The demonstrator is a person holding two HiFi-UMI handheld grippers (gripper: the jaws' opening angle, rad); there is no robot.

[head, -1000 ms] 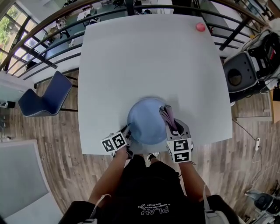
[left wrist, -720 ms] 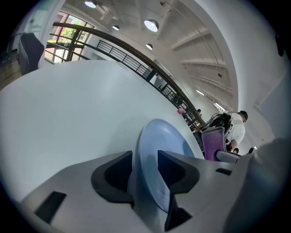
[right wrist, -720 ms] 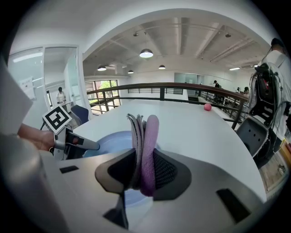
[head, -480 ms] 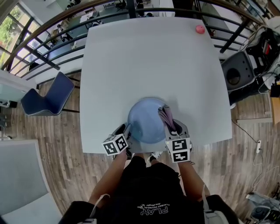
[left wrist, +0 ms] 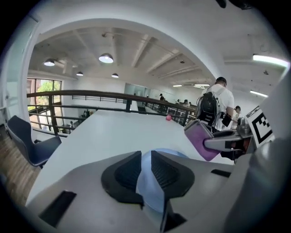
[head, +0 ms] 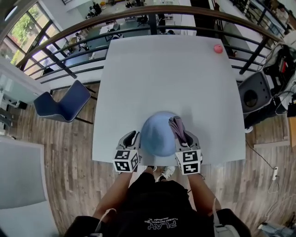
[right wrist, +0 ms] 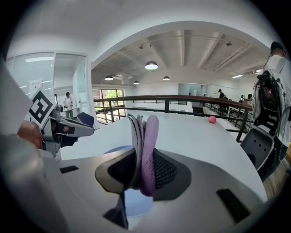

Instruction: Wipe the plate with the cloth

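Note:
A round blue plate (head: 157, 136) lies near the front edge of the white table (head: 166, 74). My left gripper (head: 131, 139) is at the plate's left rim. Its jaws are closing and stand slightly apart, with the blue plate (left wrist: 146, 179) showing in the narrow gap between them; I see no pad pressing on it. My right gripper (head: 185, 139) is at the plate's right rim, shut on a folded purple cloth (head: 177, 127). The cloth (right wrist: 146, 150) sticks up from between the pads, above the plate (right wrist: 129, 202). From the left gripper view the cloth (left wrist: 200, 139) hangs over the plate's far side.
A small pink ball (head: 218, 48) sits at the table's far right corner. A dark railing (head: 152, 11) runs behind the table. A blue chair (head: 64, 104) stands to the left and a black device (head: 252, 97) to the right. A person with a backpack (left wrist: 216, 102) stands beyond.
My left gripper has risen and rolled at the plate's left rim, so its marker cube now faces up. The right gripper keeps the cloth at the right rim.

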